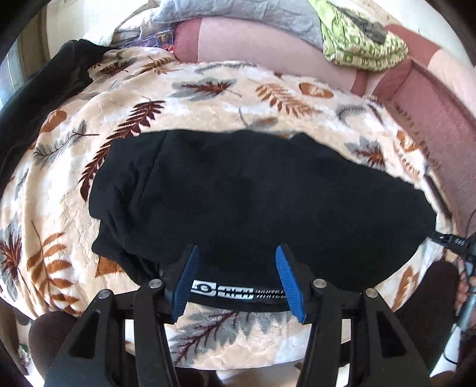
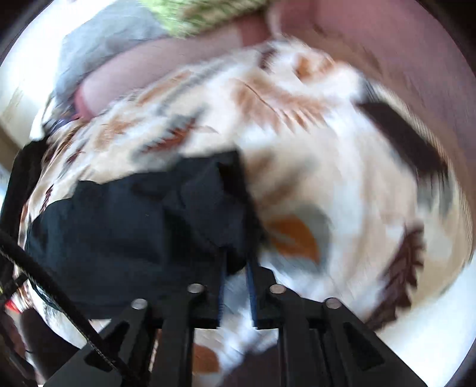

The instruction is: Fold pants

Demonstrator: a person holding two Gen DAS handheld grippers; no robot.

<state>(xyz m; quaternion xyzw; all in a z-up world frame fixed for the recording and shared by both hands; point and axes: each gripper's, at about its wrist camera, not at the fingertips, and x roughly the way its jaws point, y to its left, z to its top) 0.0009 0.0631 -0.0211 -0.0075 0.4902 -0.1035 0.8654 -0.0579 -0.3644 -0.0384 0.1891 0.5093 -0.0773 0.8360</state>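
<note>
Black pants lie folded in a broad heap on a leaf-patterned blanket; their waistband with white lettering faces me. My left gripper is open, its blue pads apart over the waistband edge and holding nothing. In the blurred right wrist view, my right gripper is shut on a bunched fold at the right end of the black pants, which spread out to the left of it.
The blanket covers a bed or sofa with pink cushions behind. A grey cloth and a green patterned cloth lie on the cushions. Another black garment lies at the far left. A cable crosses the lower left.
</note>
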